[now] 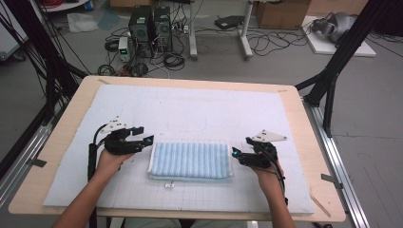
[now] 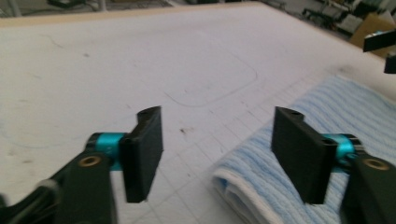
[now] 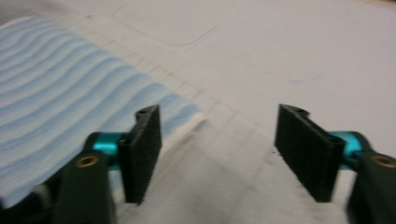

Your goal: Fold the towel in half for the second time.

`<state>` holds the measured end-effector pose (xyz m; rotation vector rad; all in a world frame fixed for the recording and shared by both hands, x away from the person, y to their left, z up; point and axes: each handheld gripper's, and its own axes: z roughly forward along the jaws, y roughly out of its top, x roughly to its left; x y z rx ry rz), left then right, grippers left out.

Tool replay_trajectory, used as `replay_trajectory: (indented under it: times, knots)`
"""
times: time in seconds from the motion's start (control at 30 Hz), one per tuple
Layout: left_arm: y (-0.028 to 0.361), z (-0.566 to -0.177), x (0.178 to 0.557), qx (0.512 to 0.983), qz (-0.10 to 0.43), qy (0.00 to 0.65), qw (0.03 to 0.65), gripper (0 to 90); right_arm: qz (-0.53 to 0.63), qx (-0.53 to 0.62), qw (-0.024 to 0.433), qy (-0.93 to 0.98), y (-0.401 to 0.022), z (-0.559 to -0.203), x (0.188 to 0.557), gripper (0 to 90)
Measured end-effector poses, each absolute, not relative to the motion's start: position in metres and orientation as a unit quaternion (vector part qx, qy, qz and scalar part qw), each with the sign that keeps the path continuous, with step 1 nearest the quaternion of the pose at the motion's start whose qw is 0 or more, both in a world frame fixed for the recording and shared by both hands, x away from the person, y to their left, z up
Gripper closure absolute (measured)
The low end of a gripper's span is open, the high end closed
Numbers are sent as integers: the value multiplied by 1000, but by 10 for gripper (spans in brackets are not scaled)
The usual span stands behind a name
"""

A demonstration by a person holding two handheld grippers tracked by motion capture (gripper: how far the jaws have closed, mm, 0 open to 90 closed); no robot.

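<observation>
A folded light-blue striped towel [image 1: 190, 160] lies flat on the white gridded mat [image 1: 180, 109], between the two hands. My left gripper [image 1: 148, 140] hovers just off the towel's left end, open, with nothing between its pads. In the left gripper view my left gripper [image 2: 217, 154] has wide jaws, and the towel [image 2: 299, 135] lies at the right under one pad. My right gripper [image 1: 234, 153] sits at the towel's right end, open and empty. In the right gripper view my right gripper [image 3: 217, 154] has the towel [image 3: 60, 93] at the left and bare mat between the pads.
The mat covers a wooden table [image 1: 62, 142] whose edges run close on all sides. A small white tag [image 1: 168, 185] lies on the mat in front of the towel. Beyond the table are computer towers [image 1: 149, 23], cables and black frame legs [image 1: 332, 71].
</observation>
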<state>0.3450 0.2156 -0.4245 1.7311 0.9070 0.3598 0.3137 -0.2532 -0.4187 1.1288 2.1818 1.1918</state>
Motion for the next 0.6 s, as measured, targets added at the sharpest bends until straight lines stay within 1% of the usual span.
replay_trajectory:
  times: [0.03, 0.07, 0.17, 0.4, 0.6]
  knots:
    - [220, -423, 345, 726, 158, 384, 548, 256, 428, 405, 215, 779, -257, -417, 313, 219]
    - [224, -421, 345, 721, 163, 383, 554, 236, 427, 407, 225, 775, -260, -415, 312, 177]
    - [232, -417, 344, 714, 174, 375, 565, 232, 415, 405, 255, 774, -268, -412, 310, 117]
    - [244, -410, 341, 696, 195, 353, 594, 231, 439, 404, 261, 759, -282, -404, 306, 115]
    - [252, -405, 339, 694, 213, 356, 588, 232, 448, 412, 265, 748, -293, -398, 302, 113]
